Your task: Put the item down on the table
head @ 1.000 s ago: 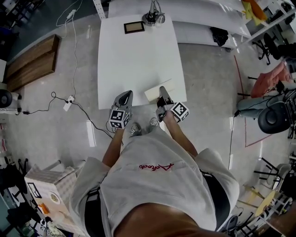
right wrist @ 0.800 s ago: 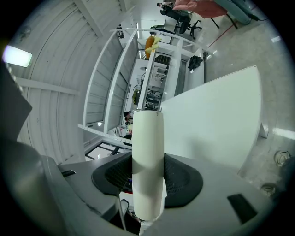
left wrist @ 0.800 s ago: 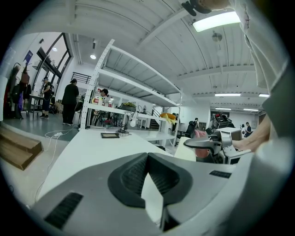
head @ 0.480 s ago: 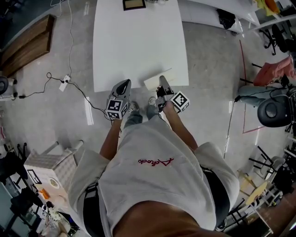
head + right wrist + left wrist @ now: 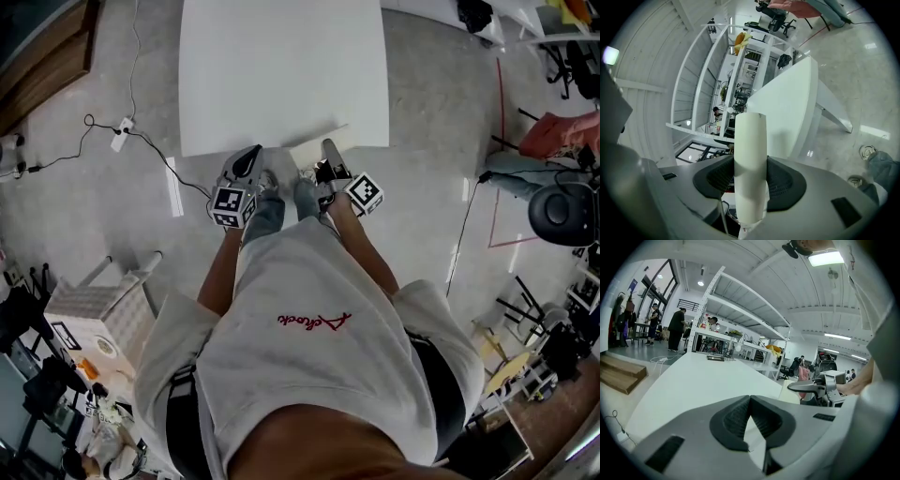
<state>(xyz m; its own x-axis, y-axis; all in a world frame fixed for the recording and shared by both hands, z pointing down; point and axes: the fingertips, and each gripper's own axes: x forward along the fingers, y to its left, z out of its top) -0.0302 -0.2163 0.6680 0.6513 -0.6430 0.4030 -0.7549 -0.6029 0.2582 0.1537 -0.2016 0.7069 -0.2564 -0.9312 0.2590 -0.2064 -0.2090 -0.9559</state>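
Sitting in the right gripper (image 5: 750, 158): cream flat slab (image 5: 750, 136), edge-on in the right gripper view, both ribbed pads (image 5: 717, 176) pressed on its faces. It pokes out past the jaw tips towards the white table (image 5: 790, 108).

Head view: slab (image 5: 311, 157) lies over the table's (image 5: 281, 66) near edge, right of centre. Can't tell if it touches the top. Right gripper (image 5: 327, 150) is right behind it, marker cube (image 5: 364, 192) on the near side.

Left gripper (image 5: 251, 153) is at the same near edge, to the left of the slab and apart from it, with its own cube (image 5: 230, 202) behind. Left gripper view: jaws together at the tips, nothing clamped, only table surface (image 5: 693, 380) showing through the gap below the tips (image 5: 750, 398). That view also catches the slab (image 5: 790, 391) to the right, with the right gripper (image 5: 820, 387) on it.

Person's legs in jeans (image 5: 281, 202) are between the two grippers; white top with red script (image 5: 314, 322) fills the near part of the head view.

Further out: speckled grey floor (image 5: 431, 141), white power strip (image 5: 120, 133) and black cable left of the table, a dark picture frame (image 5: 715, 358) on the table's far end, white shelving (image 5: 740, 301) behind it, wooden steps (image 5: 618, 373) far left.
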